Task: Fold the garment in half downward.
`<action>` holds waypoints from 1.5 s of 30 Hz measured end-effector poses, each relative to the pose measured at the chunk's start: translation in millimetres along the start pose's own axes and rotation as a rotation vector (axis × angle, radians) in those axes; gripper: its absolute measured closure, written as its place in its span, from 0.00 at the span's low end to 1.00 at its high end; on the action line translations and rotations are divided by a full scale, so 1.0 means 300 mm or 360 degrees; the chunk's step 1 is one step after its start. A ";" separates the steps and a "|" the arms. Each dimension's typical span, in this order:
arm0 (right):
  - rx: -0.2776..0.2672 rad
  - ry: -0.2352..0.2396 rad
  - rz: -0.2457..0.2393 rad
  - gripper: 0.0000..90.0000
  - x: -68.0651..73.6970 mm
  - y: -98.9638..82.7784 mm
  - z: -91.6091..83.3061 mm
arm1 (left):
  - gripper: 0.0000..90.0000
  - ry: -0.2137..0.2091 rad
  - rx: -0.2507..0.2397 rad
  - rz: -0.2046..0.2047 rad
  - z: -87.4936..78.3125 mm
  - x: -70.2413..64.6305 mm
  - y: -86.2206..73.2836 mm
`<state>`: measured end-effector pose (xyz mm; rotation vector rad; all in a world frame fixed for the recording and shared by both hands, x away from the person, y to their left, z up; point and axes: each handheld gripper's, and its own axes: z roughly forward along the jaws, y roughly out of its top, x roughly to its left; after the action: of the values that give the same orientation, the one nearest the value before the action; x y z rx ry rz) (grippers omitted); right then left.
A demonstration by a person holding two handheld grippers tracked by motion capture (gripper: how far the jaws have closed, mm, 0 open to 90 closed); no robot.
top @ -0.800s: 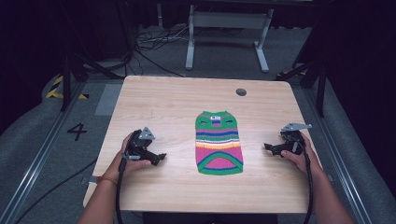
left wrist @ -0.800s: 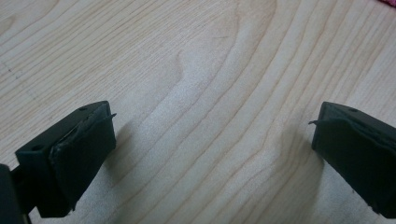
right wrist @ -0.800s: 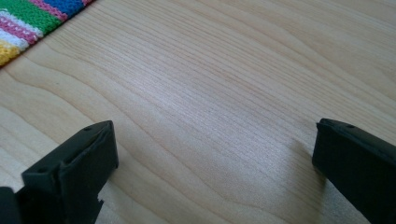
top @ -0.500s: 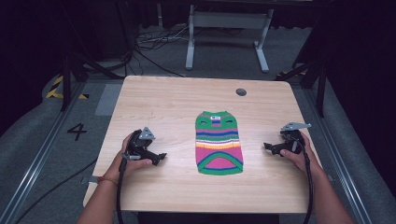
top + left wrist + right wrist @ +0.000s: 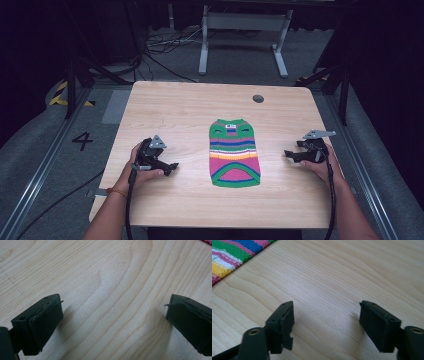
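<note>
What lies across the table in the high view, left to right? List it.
Left tool with its jaws apart → striped knit garment, lying flat mid-table → right tool with its jaws apart. Both tools sit on the table, clear of the garment.

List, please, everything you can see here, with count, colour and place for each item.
knitted garment: one, striped green, pink, blue, yellow and white, flat at the table's middle
table: one, light wood, with a round dark hole near its far edge
metal frame: one, grey, on the floor beyond the table
cables: several, black, on the floor beyond the table
number 4 marking: one, dark, on the floor left of the table
left gripper: one, black, open, left of the garment
right gripper: one, black, open, right of the garment
</note>
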<state>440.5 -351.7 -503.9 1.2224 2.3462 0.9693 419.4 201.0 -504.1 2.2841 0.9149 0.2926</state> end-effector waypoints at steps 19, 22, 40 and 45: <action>-0.0024 0.0140 -0.0139 0.61 0.103 0.287 0.125 | 0.33 -0.0037 0.0028 0.0142 0.169 0.008 0.326; -0.0016 0.0158 -0.0166 0.65 0.117 0.343 0.151 | 0.35 -0.0073 0.0014 0.0125 0.211 -0.004 0.386; 0.0046 0.0147 -0.0175 0.75 0.150 0.463 0.327 | 0.38 0.0031 0.0017 -0.0046 0.380 -0.036 0.543; 0.0058 0.0135 -0.0158 0.75 0.150 0.465 0.371 | 0.42 0.0089 0.0029 -0.0111 0.410 -0.018 0.550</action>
<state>559.1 -212.3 -485.7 1.0860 2.4747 0.9671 555.6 47.4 -491.3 2.2651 1.0272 0.3200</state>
